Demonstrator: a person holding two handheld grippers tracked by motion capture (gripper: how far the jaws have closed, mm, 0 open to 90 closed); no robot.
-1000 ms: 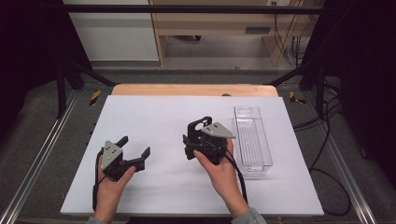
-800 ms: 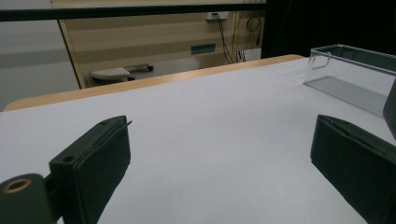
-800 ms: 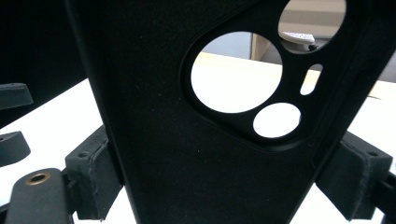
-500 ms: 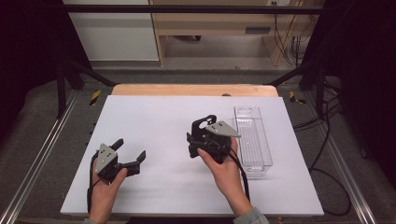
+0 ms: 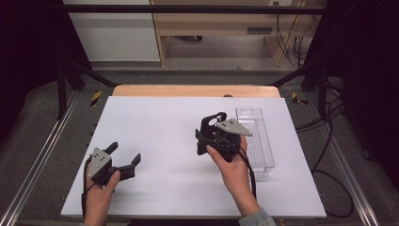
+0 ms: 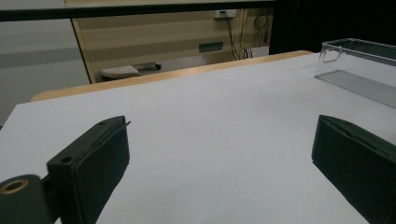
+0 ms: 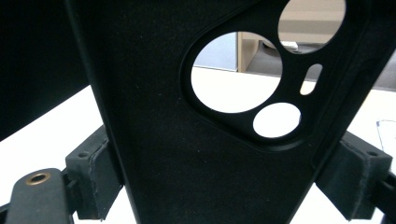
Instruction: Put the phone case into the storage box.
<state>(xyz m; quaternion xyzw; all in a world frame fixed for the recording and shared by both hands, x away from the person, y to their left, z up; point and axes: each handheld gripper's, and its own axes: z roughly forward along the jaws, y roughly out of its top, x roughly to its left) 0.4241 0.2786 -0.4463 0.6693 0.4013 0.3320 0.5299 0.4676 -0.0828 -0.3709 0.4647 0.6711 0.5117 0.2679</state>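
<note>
Right gripper: the black two-jaw right gripper [image 5: 212,137] stood over the middle of the table, just left of the tray, its jaws closed on the two long edges of a thin black moulded phone case with round camera cut-outs [image 7: 201,140].
Where the case was: lifted clear of the table surface, upright between the jaws, its cut-out end uppermost [image 5: 214,121].
Case material and shape: matte, finely grained black shell; one large round opening, a smaller round one below it, a short slot beside them, all inside a raised rounded frame.
How it would likely handle: judged very light and somewhat flexible, so a hard squeeze across the width could bow it; the grainy finish looked unlikely to slip against the pads.
Where to take hold: the side rails below the cut-outs seemed the soundest place, which was where the pads [image 7: 91,175] sat.
Left gripper: the black two-jaw left gripper [image 5: 123,160] rested low near the front left of the table, jaws spread wide with nothing between them.
Tray: a clear rigid plastic oblong tray with a ribbed floor [image 5: 262,151] lay along the right side, just beside the right gripper, with no contents visible.
Table: smooth flat white tabletop [image 5: 155,122] with a pale wooden far edge.
</note>
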